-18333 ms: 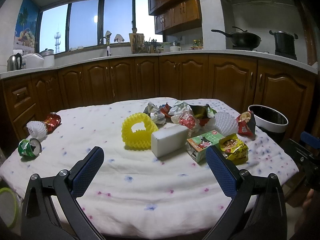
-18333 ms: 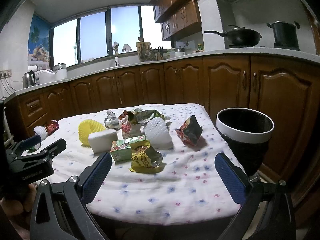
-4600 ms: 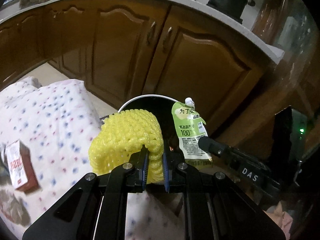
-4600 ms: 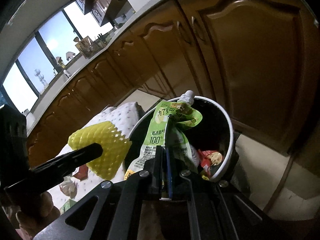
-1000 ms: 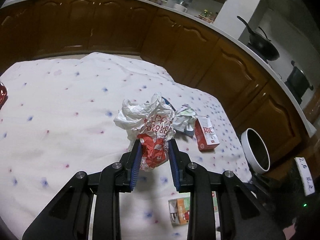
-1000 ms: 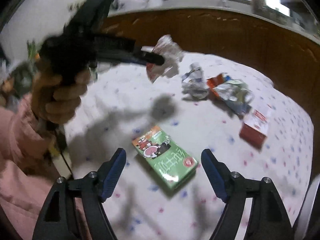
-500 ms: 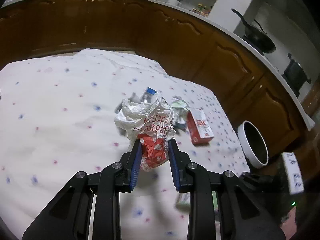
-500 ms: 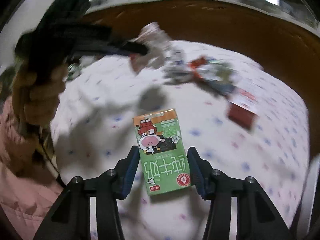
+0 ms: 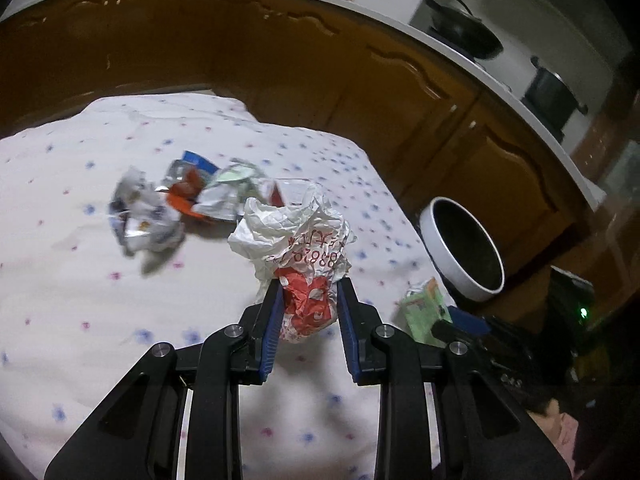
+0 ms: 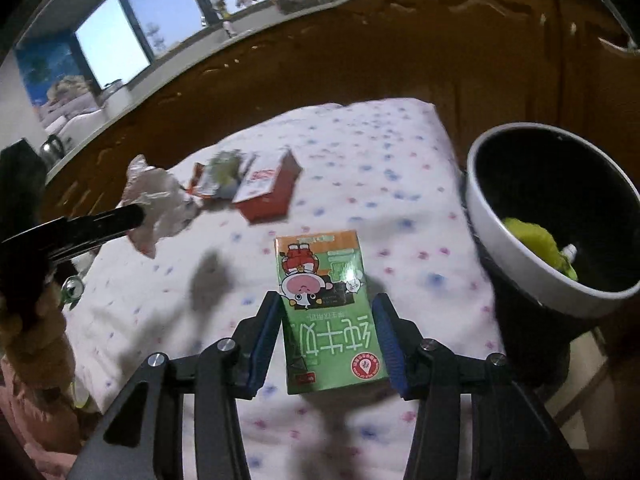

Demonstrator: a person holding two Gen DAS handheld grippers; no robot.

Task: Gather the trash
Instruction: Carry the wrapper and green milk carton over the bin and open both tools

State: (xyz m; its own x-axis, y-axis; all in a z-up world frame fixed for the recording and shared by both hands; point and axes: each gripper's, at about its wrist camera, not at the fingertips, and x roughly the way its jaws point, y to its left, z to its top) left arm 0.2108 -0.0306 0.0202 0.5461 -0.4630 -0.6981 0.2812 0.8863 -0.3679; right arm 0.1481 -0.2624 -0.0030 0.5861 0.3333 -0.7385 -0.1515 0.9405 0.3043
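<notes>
Now, by view:
Left wrist, grip: left gripper [image 9: 308, 322] clenched on crumpled wrapper [image 9: 296, 248], white and red, bunched up above the pads.
Left wrist, wrapper place: lifted clear of the tablecloth [image 9: 80, 280], not resting on it.
Left wrist, way to go: trash bin [image 9: 464, 252] off to the right, past the table's edge, mouth open upward.
Left wrist, leftovers: loose wrappers [image 9: 160, 208] lying farther back on the cloth.
Right wrist, grip: right gripper [image 10: 326, 334] grasping green milk carton [image 10: 326, 312], pads on both side faces.
Right wrist, carton axis: long side running straight out along the fingers.
Right wrist, bin: just right of the carton, yellow foam net [image 10: 532, 240] already inside.
Right wrist, nearer hand: likely the right.
Right wrist, still lying: red carton [image 10: 266, 192].
</notes>
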